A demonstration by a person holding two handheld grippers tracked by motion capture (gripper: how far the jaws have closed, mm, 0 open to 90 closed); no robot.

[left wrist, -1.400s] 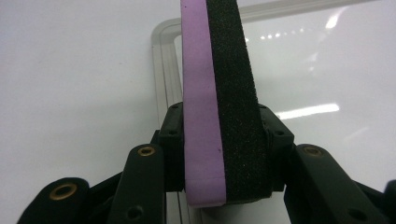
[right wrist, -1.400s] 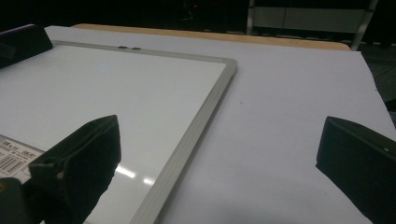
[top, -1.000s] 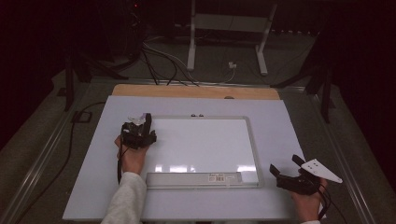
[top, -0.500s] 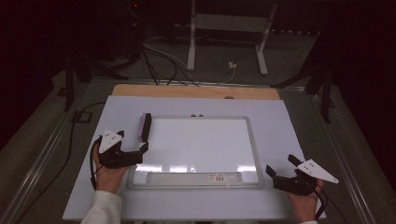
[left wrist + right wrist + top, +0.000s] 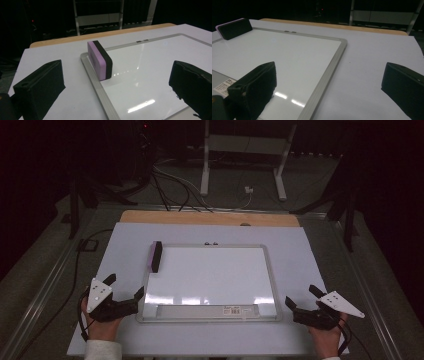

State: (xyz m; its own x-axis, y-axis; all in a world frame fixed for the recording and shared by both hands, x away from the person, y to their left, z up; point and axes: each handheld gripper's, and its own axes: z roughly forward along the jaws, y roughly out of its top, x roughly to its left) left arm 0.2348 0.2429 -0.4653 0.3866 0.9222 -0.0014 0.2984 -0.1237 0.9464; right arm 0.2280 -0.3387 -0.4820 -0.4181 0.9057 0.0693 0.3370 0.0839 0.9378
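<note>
A whiteboard [image 5: 215,275] with a grey frame lies flat in the middle of the white table. A purple and black eraser [image 5: 156,256] stands on its long edge at the board's upper left, against the frame. In the left gripper view the eraser [image 5: 100,60] is ahead of the jaws and apart from them. My left gripper [image 5: 125,286] rests open at the board's front left corner, holding nothing. Beyond the front right corner my right gripper [image 5: 301,295] is open and empty too. The right gripper view shows the eraser [image 5: 234,28] far off at the top left.
A wooden strip [image 5: 210,217] runs along the table's back edge. The board's front tray carries a barcode label [image 5: 232,310]. Cables [image 5: 175,185] and a metal stand [image 5: 205,165] are on the floor behind the table. A black cable [image 5: 75,265] trails down the left side.
My left gripper let go of the eraser and drew back toward the front left corner, opening wide. The eraser stays standing at the board's left edge. The right gripper hardly moved.
</note>
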